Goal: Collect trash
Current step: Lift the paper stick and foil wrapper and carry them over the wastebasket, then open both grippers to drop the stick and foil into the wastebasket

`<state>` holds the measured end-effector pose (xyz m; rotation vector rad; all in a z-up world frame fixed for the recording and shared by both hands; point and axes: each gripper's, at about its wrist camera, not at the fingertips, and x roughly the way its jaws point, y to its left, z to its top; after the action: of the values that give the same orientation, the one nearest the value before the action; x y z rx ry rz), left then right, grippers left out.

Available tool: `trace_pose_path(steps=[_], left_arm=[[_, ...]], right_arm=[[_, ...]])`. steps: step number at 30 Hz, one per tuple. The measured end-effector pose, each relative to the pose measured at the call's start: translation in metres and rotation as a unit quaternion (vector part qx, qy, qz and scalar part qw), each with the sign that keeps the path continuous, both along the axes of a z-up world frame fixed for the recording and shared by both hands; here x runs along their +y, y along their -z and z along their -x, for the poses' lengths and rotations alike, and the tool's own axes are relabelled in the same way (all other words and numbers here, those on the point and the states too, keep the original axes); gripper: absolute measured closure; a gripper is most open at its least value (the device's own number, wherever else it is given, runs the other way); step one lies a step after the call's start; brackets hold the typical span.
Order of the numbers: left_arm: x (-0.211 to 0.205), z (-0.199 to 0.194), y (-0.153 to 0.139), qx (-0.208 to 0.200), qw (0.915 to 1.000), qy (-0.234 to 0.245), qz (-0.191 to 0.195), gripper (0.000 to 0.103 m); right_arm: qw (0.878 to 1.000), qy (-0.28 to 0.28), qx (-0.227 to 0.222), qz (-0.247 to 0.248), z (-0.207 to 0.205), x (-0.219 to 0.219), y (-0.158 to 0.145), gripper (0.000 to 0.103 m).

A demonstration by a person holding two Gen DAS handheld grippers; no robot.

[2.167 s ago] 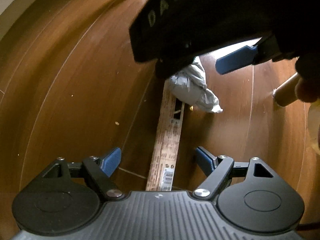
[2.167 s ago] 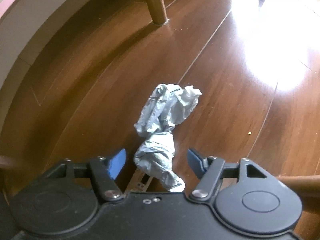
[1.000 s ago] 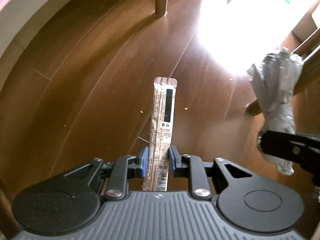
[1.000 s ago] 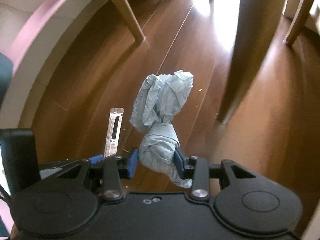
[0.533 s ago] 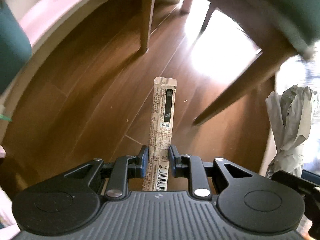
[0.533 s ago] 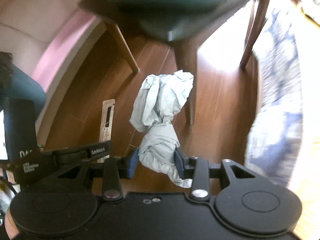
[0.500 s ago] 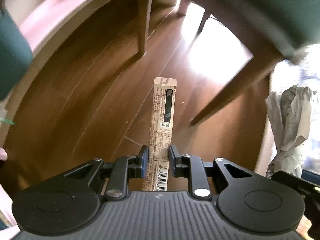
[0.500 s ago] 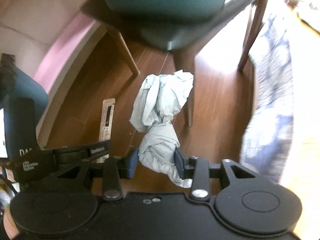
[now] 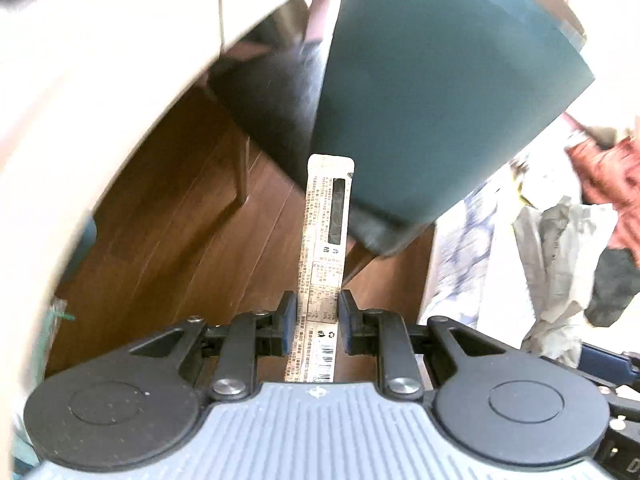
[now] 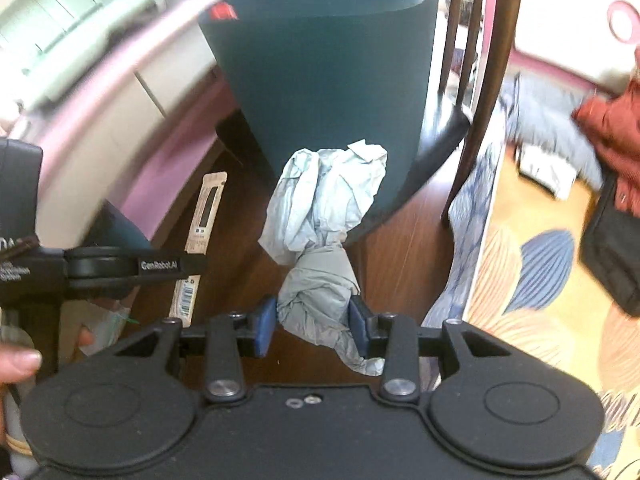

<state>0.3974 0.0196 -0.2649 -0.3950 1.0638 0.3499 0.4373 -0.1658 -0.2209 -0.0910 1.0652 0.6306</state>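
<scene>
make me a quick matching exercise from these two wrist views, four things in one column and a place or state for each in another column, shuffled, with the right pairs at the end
Things:
1. long printed wrapper
2. crumpled grey paper
3. dark teal bin
4. patterned rug

Places or states:
A. lying on the floor at the right
B. pinched in the left gripper
C. standing ahead of both grippers, open top
D. pinched in the right gripper

Pairs: 1-B, 2-D, 3-C, 4-A

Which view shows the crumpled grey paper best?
The right wrist view: the crumpled grey paper sits centre frame, pinched by the right tongs, in front of the teal bin. The left wrist view catches it only at the blurred right edge.
</scene>
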Motion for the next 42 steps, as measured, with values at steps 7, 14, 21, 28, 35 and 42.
trace_pose_path(steps=[7, 14, 21, 28, 35, 42], left_arm=[[-0.001, -0.017, -0.089, -0.052, 0.9982, 0.030, 0.002, 0.082], [0.006, -0.037, -0.163, -0.108, 0.9930, 0.047, -0.002, 0.082], [0.014, -0.087, -0.210, -0.139, 0.9878, 0.070, 0.002, 0.082], [0.020, -0.156, -0.196, -0.112, 0.9895, 0.089, -0.019, 0.082], [0.026, -0.195, -0.157, -0.058, 0.9933, 0.096, -0.029, 0.082], [0.027, -0.216, -0.117, -0.007, 0.9950, 0.099, -0.011, 0.082]], right_arm=[[0.998, -0.003, -0.057, -0.015, -0.016, 0.005, -0.072, 0.065], [0.995, -0.003, -0.093, -0.021, -0.041, 0.007, -0.124, 0.065], [0.994, 0.004, -0.108, -0.007, -0.091, 0.026, -0.137, 0.065], [0.995, 0.007, -0.101, 0.009, -0.138, 0.052, -0.117, 0.065], [0.995, -0.016, -0.082, 0.046, -0.160, 0.080, -0.082, 0.065], [0.995, -0.031, -0.064, 0.076, -0.169, 0.094, -0.055, 0.065]])
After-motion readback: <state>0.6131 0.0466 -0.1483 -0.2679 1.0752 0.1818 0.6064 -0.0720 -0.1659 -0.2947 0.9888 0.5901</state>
